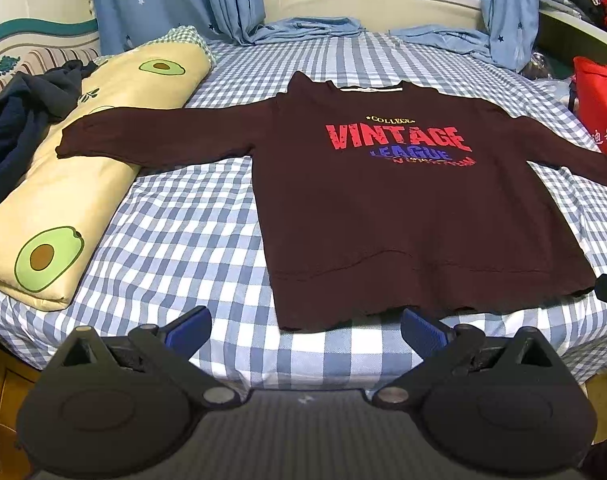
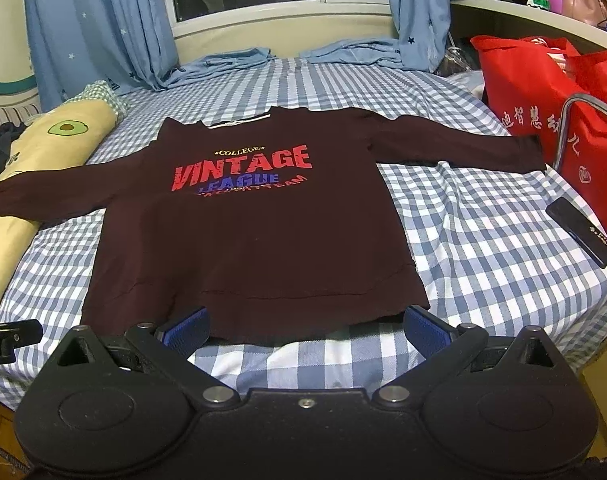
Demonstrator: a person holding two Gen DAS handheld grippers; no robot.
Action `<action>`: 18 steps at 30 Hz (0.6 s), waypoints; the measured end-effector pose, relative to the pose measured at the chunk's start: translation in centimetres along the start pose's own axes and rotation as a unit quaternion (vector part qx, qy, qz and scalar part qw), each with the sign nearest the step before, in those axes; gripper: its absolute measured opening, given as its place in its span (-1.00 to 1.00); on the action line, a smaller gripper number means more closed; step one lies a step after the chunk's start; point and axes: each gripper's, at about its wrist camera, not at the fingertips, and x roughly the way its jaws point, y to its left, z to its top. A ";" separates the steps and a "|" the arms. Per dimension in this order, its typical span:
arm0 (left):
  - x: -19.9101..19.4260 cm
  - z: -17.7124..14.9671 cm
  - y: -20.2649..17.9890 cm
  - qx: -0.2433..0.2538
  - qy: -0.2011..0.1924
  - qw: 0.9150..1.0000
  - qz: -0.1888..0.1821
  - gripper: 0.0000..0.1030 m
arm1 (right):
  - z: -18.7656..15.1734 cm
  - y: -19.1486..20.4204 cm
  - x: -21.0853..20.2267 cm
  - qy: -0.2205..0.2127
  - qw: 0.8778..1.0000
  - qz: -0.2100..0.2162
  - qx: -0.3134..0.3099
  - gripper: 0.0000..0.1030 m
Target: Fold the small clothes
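Nearest us, our left gripper and right gripper both hover with their blue pads spread wide, empty, just short of the hem. Beyond them the bed, in blue-and-white check, carries the maroon sweatshirt laid flat, print side up, sleeves stretched out to both sides. Its left sleeve lies over the avocado-print pillow. A red bag stands at the bed's right edge.
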 end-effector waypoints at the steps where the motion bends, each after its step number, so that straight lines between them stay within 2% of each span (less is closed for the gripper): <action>1: 0.2 0.2 0.0 0.000 0.004 1.000 -0.001 0.99 | 0.2 0.0 0.2 0.003 1.000 -0.002 0.001 0.99; 10: 3.8 3.5 -0.9 0.004 0.072 0.997 0.011 0.99 | 3.5 -1.3 3.5 0.064 0.997 -0.022 0.044 0.99; 14: 5.6 5.8 -2.2 0.009 0.092 0.996 0.019 0.99 | 6.1 -2.9 5.6 0.079 0.994 -0.034 0.063 0.99; 18: 7.6 9.3 -4.6 0.017 0.101 0.994 0.026 0.99 | 9.7 -4.3 8.0 0.083 0.993 -0.059 0.053 0.99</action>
